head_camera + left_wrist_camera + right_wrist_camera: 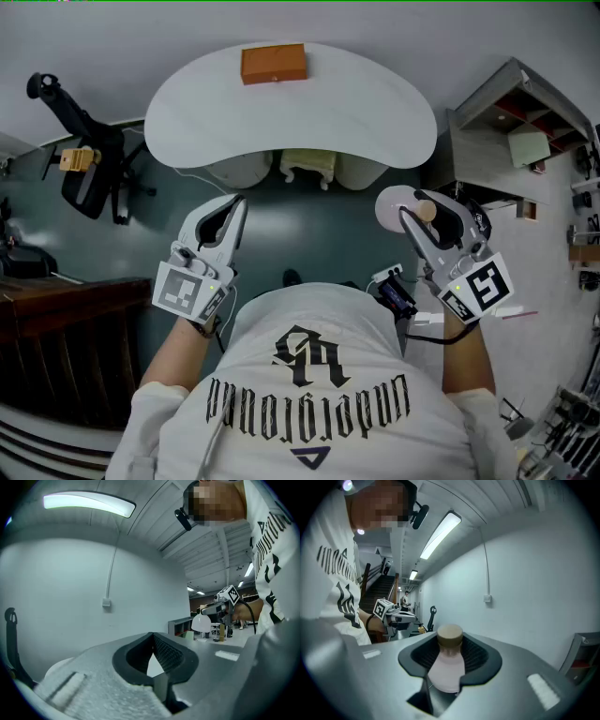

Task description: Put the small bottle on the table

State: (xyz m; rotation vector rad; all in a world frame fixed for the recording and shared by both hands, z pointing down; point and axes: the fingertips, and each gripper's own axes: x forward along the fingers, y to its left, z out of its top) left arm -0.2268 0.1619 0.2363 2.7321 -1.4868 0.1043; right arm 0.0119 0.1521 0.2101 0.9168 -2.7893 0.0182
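Observation:
The small bottle (394,210) has a pale white body and a tan cap (427,210). It lies sideways between the jaws of my right gripper (418,217), which is shut on it at waist height, short of the table. In the right gripper view the bottle (446,667) fills the jaw hollow, with its cap (450,635) pointing away from the camera. The white, kidney-shaped table (356,112) stands ahead of me. My left gripper (232,208) is held level with the right one, jaws shut and empty. The left gripper view shows its dark pads (164,651) meeting.
An orange-brown box (273,64) lies on the far side of the table. White stools (307,167) are tucked under the table's near edge. A grey shelf unit (506,122) stands to the right. On the left are a black office chair (89,164) and dark wooden furniture (56,319).

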